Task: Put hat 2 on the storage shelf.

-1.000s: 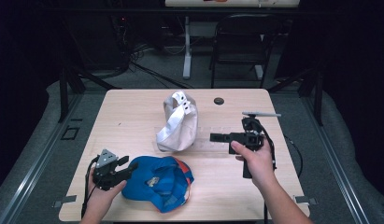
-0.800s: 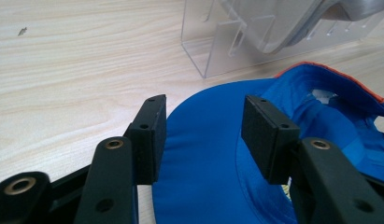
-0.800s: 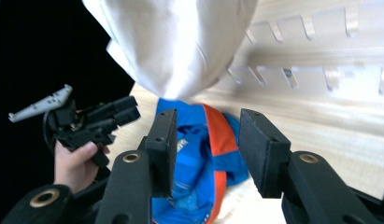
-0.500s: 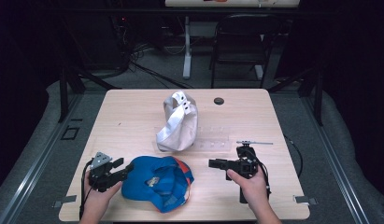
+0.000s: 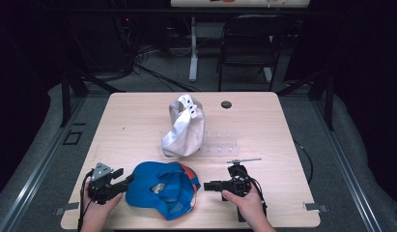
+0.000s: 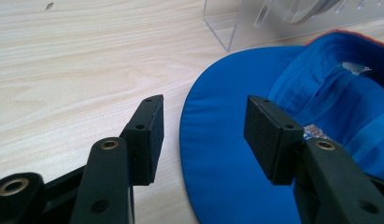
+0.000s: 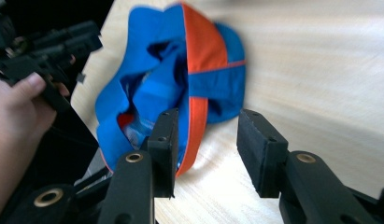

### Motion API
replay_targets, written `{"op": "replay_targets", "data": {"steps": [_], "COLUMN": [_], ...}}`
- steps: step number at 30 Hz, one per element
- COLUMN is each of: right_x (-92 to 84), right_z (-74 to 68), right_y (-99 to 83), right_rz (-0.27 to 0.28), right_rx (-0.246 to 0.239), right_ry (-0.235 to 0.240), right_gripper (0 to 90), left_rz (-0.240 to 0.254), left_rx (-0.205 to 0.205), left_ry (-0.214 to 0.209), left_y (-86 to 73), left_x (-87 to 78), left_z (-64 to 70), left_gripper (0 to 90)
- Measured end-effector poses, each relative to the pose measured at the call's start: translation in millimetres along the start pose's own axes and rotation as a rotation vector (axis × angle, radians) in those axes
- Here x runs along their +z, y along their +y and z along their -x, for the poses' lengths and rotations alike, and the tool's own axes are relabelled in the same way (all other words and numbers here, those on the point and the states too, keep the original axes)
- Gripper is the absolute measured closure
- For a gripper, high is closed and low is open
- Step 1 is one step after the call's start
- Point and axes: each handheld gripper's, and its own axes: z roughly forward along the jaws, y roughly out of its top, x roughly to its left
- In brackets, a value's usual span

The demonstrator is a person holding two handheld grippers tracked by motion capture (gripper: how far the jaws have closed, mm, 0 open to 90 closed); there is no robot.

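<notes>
Left gripper point(image 5: 126, 180), jaws apart and holding nothing: in the left gripper view its two pads point(image 6: 150, 135) straddle the edge of the brim of the blue cap point(image 5: 160, 188), one pad over bare wood, the other above the brim, neither pressing. Having just been opening, the jaws now stand wide. Right gripper point(image 5: 208, 185), also released: in the right gripper view its jaws, which have just been closing a little, frame the orange-trimmed rim at the cap's far side with a gap to the cloth on both pads. The cap lies crown-down, inside upward, at the near edge of the table point(image 5: 138, 121), between the two hands. Behind it stand a white cap point(image 5: 182, 126) and a clear stand point(image 5: 220, 145).

Step in hand, as judged: approach from both sides, before any grasp. The next move calls for each gripper to slide onto its edge of the cap and close on the fabric, evenly, so the cap lifts without folding.
</notes>
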Motion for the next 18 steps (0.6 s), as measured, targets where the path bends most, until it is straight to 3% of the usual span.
{"op": "replay_targets", "data": {"steps": [3,4,5,6,14,16,18], "right_x": [9.9,9.7,16.8,18.8,40.2,42.7,46.0], "right_z": [2.0,2.7,2.2,2.4,1.2,1.2,1.6], "right_y": [-2.6,-1.9,-4.7,-5.3,-11.5,-12.0,-12.5], "right_rz": [-0.025,-0.057,-0.025,-0.047,-0.086,-0.110,-0.119], "right_rx": [0.008,-0.012,0.035,0.027,0.058,0.048,0.050], "right_ry": [0.007,-0.024,0.048,0.021,0.083,0.060,0.065], "right_gripper": [58.4,58.2,58.3,58.3,58.3,58.2,58.1], "left_rz": [-0.006,-0.004,-0.005,-0.005,-0.006,-0.006,-0.004], "left_rx": [0.007,0.009,0.015,0.019,0.016,0.016,0.015], "left_ry": [0.008,0.008,0.010,0.011,0.014,0.015,0.015], "left_y": [-2.0,-2.5,-2.9,-3.1,-3.7,-3.9,-4.0], "left_x": [-2.1,-2.0,-2.3,-2.5,-4.0,-4.5,-4.8], "left_z": [0.2,0.6,1.0,1.3,0.1,-0.3,-0.4], "left_gripper": [48.8,48.8,48.8,48.8,48.8,48.8,48.8]}}
